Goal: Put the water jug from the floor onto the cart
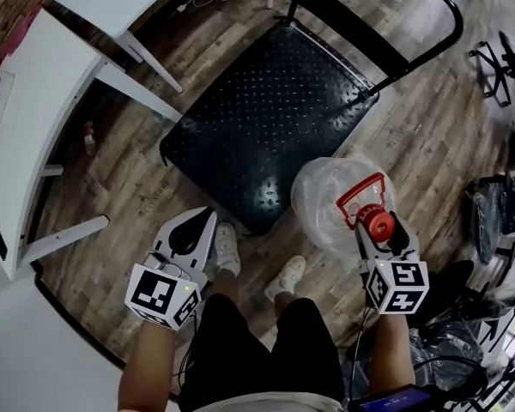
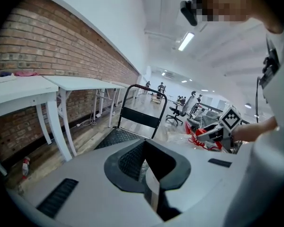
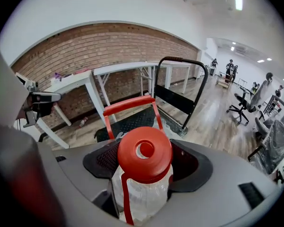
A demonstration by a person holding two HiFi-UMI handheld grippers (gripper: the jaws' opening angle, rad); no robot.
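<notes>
Left claw (image 1: 208, 217): clenched with nothing in it, its tips pressed together. It is held low in front of the person's left leg and aims toward the cart's near left corner.
Benches (image 1: 34, 101): white, with white legs, standing along a brick wall (image 2: 47, 41) at the far left.
Small bottle (image 1: 88, 137): lies on the floor under the benches, well apart from the cart.
Cart (image 1: 266, 118): a black dimpled flat deck with a black tube handle (image 1: 386, 24) at its far end. It stands on the wood floor (image 1: 429, 136).
Shoes (image 1: 227, 247): a pale pair just short of the cart's near edge, between the two claws.
Jug (image 1: 326, 200): clear plastic with a red cap (image 1: 378, 222) and a red carrying loop (image 1: 360, 191). It is tilted with its body toward the cart, sits just beside the cart's near right corner, and is not on the deck. Whether its base touches the floor cannot be told.
Right claw (image 1: 380, 233): grasping the jug by its neck, with the jaws spread wide on either side just under the cap.
Office chairs (image 3: 239, 109): in the room's far right, well apart from the cart.
</notes>
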